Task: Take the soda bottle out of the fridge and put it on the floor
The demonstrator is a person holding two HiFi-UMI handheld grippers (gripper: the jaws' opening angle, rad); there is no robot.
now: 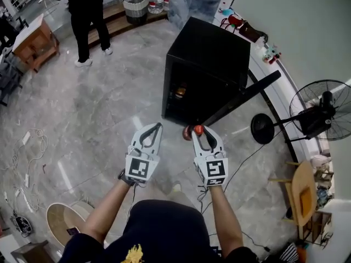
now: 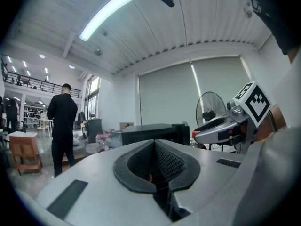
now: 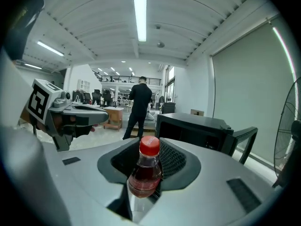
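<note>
Soda bottle (image 3: 146, 171) pinched in jaws — right gripper view; head view, red speck.

Person in a black tee, with a pale two-jaw gripper on each hand

The shirt (image 1: 159, 229) is black and short-sleeved, with a small yellow print (image 1: 133, 253) on the front, and a dark wristband (image 1: 125, 178) circles the left wrist. The left gripper (image 1: 158, 127) and the right gripper (image 1: 202, 131) share one build: smooth light-grey shells that taper to rounded tips. At the rear of each sits a cube with black-and-white square markers, the left cube (image 1: 138, 167) and the right cube (image 1: 216, 170). The jaws are lined with black pads (image 2: 167, 161) of fine mesh texture, curved round a hollow. Dark rectangular slots (image 2: 68, 197) are set into the shell on either side.
</note>
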